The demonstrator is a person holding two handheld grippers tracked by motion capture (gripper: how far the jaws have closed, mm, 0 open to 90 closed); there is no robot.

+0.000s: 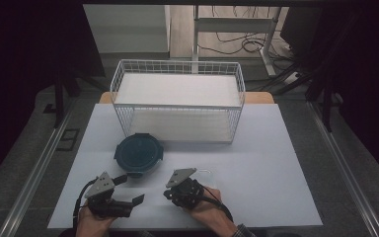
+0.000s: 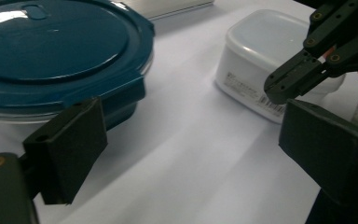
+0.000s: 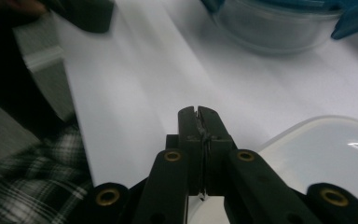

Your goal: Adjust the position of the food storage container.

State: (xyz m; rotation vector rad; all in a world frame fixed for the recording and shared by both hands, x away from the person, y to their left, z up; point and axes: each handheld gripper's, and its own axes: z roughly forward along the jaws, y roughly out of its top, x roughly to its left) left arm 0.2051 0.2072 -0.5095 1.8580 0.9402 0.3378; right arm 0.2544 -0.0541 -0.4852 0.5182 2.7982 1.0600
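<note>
Nearest the person, the left claw (image 1: 131, 190) sits low over the white tabletop (image 1: 256, 163) with its jaws spread wide and nothing but bare surface between them. Beside it, the right claw (image 1: 169, 192) has its jaws pressed flat together, holding nothing; the left gripper view shows that closed tip (image 2: 279, 88) hanging just in front of the white box. Each claw is carried by a hand at the near edge, and a checked sleeve (image 3: 32, 186) shows in the right gripper view.

Just past the right claw stands a small white box (image 2: 261, 56) with a cloudy, translucent lid snapped on, a barcode label on its side; its contents cannot be seen. In the right gripper view its lid (image 3: 326, 154) lies directly beside and under the closed jaws.

Ahead of the left claw, close to its far jaw, rests a round container (image 1: 139, 154) with a dark blue clip-on lid over a clear base; what it holds cannot be made out. It stands apart from the white box, with open tabletop between them.

Farther back, just behind the round container, a white wire basket (image 1: 177, 101) spans the middle of the tabletop, with a pale flat panel lying inside it.
</note>
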